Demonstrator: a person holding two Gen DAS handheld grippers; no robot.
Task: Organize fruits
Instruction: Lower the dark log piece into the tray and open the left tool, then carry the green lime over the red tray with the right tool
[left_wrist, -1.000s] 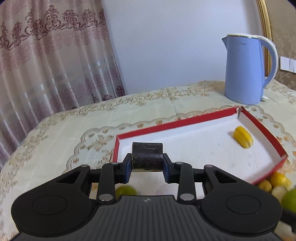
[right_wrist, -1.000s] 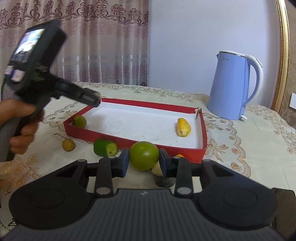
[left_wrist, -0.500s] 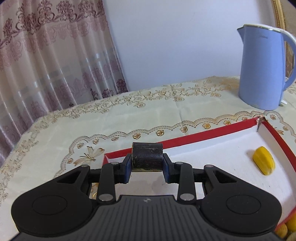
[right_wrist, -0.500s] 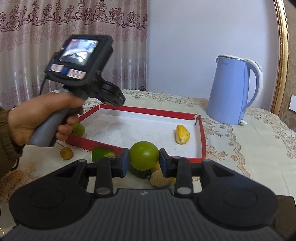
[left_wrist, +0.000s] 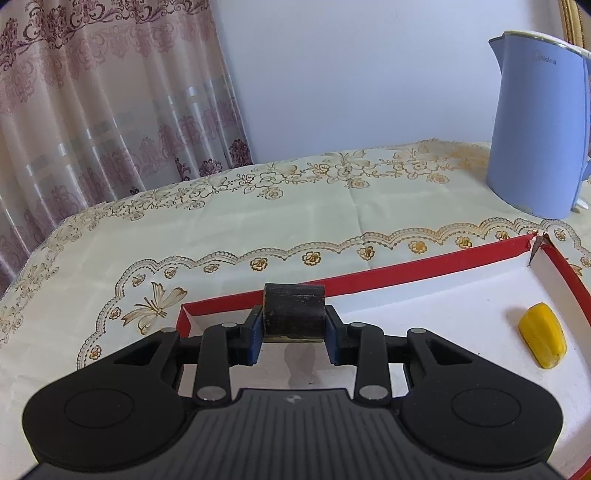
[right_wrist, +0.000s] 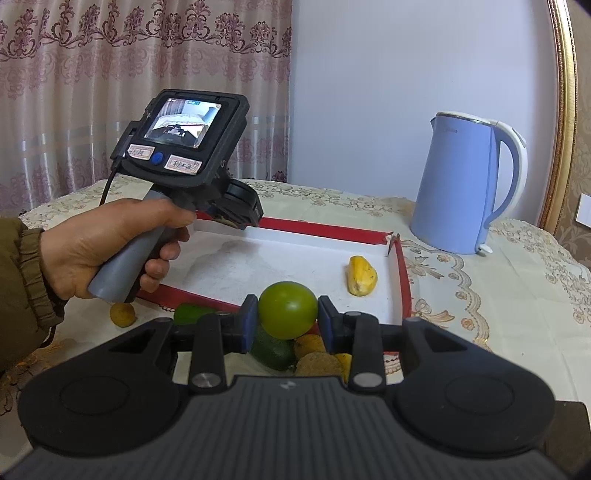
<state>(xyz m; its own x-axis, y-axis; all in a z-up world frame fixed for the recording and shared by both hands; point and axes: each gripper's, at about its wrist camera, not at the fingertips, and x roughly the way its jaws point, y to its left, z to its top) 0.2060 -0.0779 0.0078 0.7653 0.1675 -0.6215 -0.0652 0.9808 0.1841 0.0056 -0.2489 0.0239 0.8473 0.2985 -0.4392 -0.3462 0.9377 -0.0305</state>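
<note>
Red card walls and a white floor make up the tray (left_wrist: 424, 264), which the left wrist view looks into from over its near left corner; here the left gripper (left_wrist: 294, 325) has its blue pads clamped on a dark cylinder piece (left_wrist: 294, 314), short and stubby, its long axis lying crosswise from pad to pad, held above the tray floor just inside that corner. One yellow fruit piece (left_wrist: 543, 339) lies on the floor near the right wall, its long axis running roughly from the far wall toward the near edge, blunt end nearer. One blue kettle (left_wrist: 535, 129) stands on the patterned tablecloth (left_wrist: 295, 206) beyond the tray's far right corner. This view shows none of the loose fruit outside the tray. The right wrist view does: the right gripper (right_wrist: 287, 325) is closed on one round green fruit (right_wrist: 287, 310), held above the tray's near edge, with no clear long axis. Below it, outside the near wall, lies a heap whose count I cannot tell for sure: a dark green piece (right_wrist: 273, 350), brownish lumps (right_wrist: 317, 363) and a bit of yellow. One green piece (right_wrist: 190, 313) and one small brown fruit (right_wrist: 122, 314) lie further left along that edge. A hand (right_wrist: 110, 243) grips the left gripper's handle over the tray's left side; its jaws are hidden here
</note>
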